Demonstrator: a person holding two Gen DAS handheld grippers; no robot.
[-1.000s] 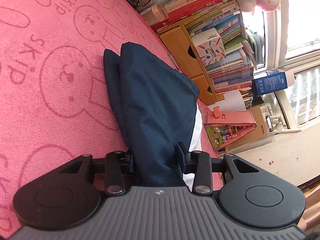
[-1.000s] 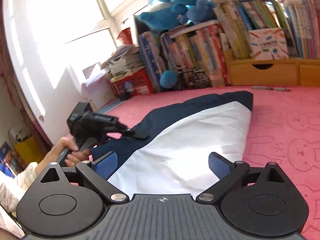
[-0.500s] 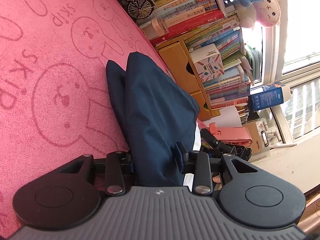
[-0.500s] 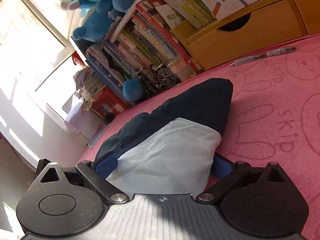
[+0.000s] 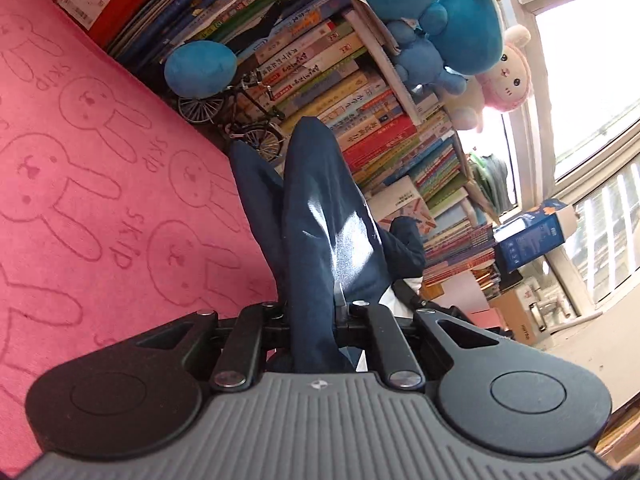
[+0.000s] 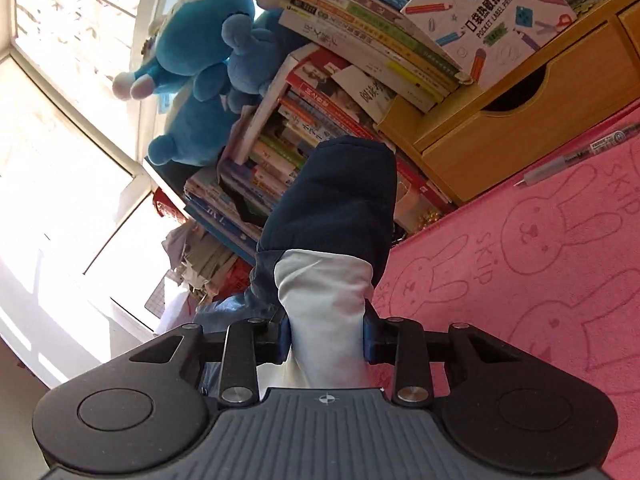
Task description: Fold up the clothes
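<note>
At the bottom centre of both views, each gripper now pinches the garment, lifted off the mat.

A second ago the right gripper (image 6: 325, 338) was spread around the flat cloth; now its blue pads (image 6: 370, 338) press the white part, and the left gripper (image 5: 310, 314) has closed tighter on the navy fold. The one garment (image 5: 320, 216), navy with a white panel, hangs bunched and upright at mid-frame above the pink rabbit-print mat (image 5: 80, 184). Farther off: one pen (image 6: 580, 156) at right, one toy bicycle (image 5: 236, 120), stacked books (image 5: 360, 92), three blue plush toys (image 6: 196, 52).
</note>
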